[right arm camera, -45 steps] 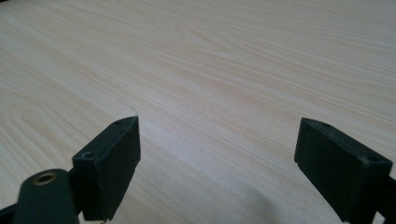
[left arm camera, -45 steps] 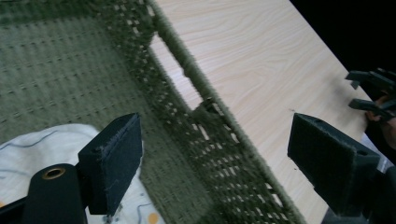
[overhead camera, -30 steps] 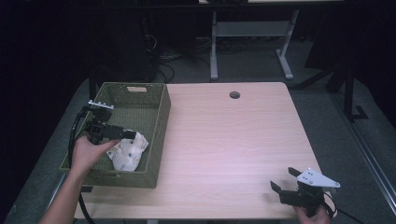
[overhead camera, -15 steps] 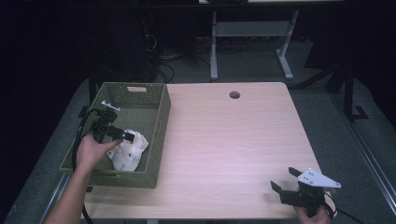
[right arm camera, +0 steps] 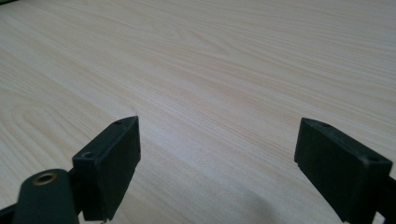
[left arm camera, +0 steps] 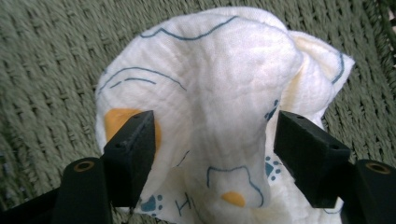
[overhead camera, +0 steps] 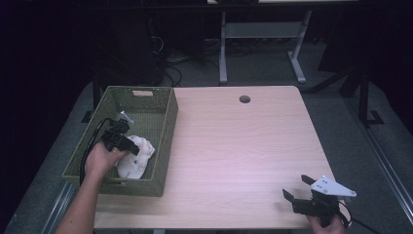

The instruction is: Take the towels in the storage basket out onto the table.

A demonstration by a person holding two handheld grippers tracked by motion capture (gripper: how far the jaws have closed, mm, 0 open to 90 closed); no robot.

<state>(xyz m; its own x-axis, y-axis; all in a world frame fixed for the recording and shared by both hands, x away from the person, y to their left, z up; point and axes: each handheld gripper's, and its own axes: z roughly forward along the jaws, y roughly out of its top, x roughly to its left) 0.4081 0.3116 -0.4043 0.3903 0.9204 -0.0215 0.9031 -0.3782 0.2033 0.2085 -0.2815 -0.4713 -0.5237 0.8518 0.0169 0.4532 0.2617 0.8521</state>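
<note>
A white cloth [overhead camera: 136, 160] with blue line prints and orange patches lies crumpled in the near end of a green woven basket [overhead camera: 168, 127]. My left gripper [overhead camera: 129, 146] reaches down into the basket onto it. In the left gripper view a raised fold of the cloth [left arm camera: 219, 88] stands between the jaws of the left gripper [left arm camera: 215, 137], which have just been closing; the pads flank the fold without visibly squeezing it. My right gripper [overhead camera: 295, 186] rests open near the table's front right corner, and in its own view the right gripper [right arm camera: 217, 149] has bare wood between its jaws.
The light wooden table [overhead camera: 238, 141] has a round cable hole [overhead camera: 244, 99] near its far edge. The basket stands along the table's left side. Dark floor, cables and a grey metal stand [overhead camera: 263, 31] lie beyond the table.
My left hand has sunk deeper into the basket toward the cloth, and its jaws have narrowed around the fold. The right gripper has stayed where it was.
</note>
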